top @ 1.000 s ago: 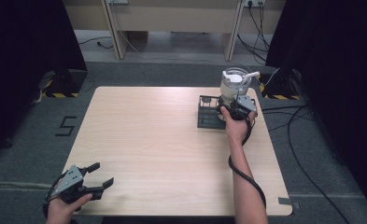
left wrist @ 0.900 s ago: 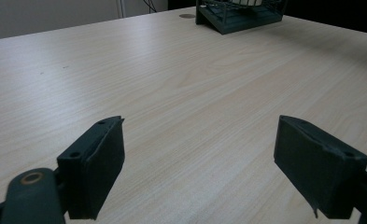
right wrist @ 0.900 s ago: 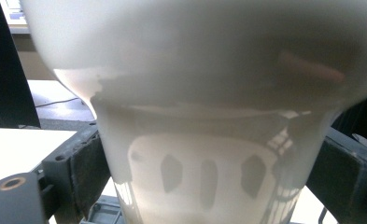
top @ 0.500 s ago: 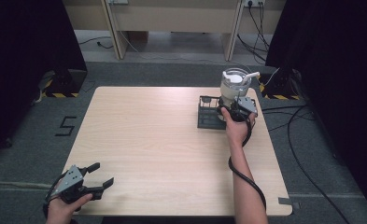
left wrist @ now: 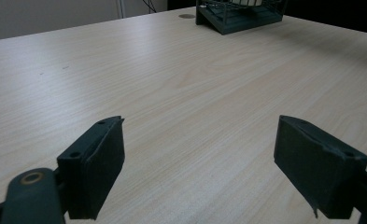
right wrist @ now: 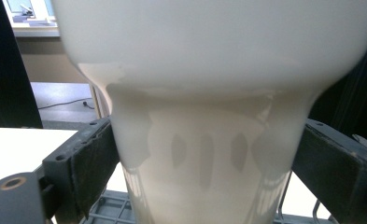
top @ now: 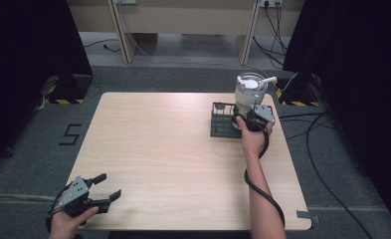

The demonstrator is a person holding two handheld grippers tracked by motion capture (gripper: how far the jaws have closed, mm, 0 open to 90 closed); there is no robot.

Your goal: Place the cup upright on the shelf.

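A white glossy vessel (top: 250, 92) with a lid and a white handle stands at the right end of a dark wire rack (top: 222, 124) at the table's far right. My right gripper (top: 250, 117) is at its narrow lower part. In the right gripper view the vessel (right wrist: 209, 140) sits between both jaws, which touch its sides, so the gripper (right wrist: 209, 158) is shut on it. My left gripper (top: 109, 185) rests open at the table's near left corner. Its jaws (left wrist: 200, 168) stand wide apart over bare wood, and the rack (left wrist: 239, 14) shows far off.
The light wooden table (top: 173, 149) stands on grey carpet. Cables (top: 327, 149) trail on the floor to the right. Dark curtains flank both sides, and desk legs (top: 123, 35) stand beyond the far edge.
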